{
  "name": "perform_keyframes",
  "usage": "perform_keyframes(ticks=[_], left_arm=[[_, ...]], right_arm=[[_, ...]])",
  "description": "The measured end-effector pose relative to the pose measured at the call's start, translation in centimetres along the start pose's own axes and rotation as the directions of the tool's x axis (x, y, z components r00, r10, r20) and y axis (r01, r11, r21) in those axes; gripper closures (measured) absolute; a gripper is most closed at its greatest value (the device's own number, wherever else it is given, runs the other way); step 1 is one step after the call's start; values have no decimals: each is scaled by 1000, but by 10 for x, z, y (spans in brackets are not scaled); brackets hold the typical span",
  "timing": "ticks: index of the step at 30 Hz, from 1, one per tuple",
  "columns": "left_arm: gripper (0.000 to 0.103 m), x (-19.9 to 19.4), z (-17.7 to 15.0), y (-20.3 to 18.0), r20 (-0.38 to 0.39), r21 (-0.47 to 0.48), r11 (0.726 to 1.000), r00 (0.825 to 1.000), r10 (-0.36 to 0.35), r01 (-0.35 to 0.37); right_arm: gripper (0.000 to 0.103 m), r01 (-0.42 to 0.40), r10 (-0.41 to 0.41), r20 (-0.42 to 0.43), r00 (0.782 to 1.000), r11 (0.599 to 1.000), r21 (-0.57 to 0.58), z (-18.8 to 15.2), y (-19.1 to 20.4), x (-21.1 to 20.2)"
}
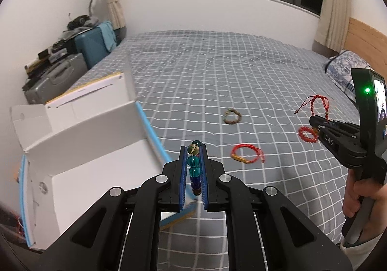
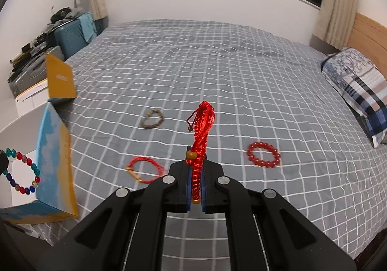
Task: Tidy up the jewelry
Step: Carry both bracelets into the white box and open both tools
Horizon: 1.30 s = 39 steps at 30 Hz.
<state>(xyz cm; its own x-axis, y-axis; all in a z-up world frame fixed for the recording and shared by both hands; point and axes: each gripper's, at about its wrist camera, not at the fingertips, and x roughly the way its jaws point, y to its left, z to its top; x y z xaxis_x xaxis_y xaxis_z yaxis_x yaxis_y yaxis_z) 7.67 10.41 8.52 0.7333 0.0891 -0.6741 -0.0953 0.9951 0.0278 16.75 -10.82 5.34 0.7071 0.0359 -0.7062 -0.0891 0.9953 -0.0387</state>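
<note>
My left gripper [image 1: 193, 150] is shut on a multicolour glass-bead bracelet [image 1: 194, 166], held edge-on above the bed beside an open white box [image 1: 96, 150]. The bracelet also shows as a ring in the right wrist view [image 2: 23, 169], over the box [image 2: 52, 150]. My right gripper [image 2: 196, 164] is shut on a red braided cord bracelet [image 2: 202, 130], held upright above the bed; it shows at the right in the left wrist view [image 1: 316, 123]. On the bed lie a brown bead bracelet [image 2: 152, 119], a red cord bracelet with a gold tube [image 2: 145, 169] and a red bead bracelet [image 2: 263, 153].
The bed has a grey checked cover [image 2: 217, 72]. A patterned pillow [image 2: 358, 87] lies at the right by a wooden headboard [image 2: 370, 34]. Suitcases and clutter [image 2: 48, 41] stand beyond the bed's left edge. A hand [image 1: 358, 196] holds the right gripper's handle.
</note>
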Motion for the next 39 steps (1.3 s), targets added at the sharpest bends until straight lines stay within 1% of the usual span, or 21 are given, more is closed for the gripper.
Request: perform_keyframes(ticks=[7,18,22,24,27,32,39], left_arm=[[94,-13,-3,44,5,-43,998,999,46,-46],[94,-23,-22,124,-29,-139,984,994,107,-110],[94,-26,-31,150,-44,-167,976,990,136,-141],[94,-26,-37,160,-50,-174,970,985,163,-170],[94,-24,-45,174,-65,-187,964,982,177,-187],[94,-13,-60,191,-106,-215,955,977,186,-205],[94,3,-77,209,-167,-234,940,963,211,-246]], right_arm=[[99,-30,31,20,999,998,-59,6,51,-11],[99,-128,136,38,990,978,-167,5,157,-28],[99,-168,179,37,983,965,-203,1,191,-34],[99,-193,205,31,978,956,-219,-2,207,-36],[99,-225,237,19,971,943,-246,-7,228,-36],[99,-278,281,-32,959,916,-289,-23,262,-26],[99,-334,302,-147,942,891,-307,-48,295,-1]])
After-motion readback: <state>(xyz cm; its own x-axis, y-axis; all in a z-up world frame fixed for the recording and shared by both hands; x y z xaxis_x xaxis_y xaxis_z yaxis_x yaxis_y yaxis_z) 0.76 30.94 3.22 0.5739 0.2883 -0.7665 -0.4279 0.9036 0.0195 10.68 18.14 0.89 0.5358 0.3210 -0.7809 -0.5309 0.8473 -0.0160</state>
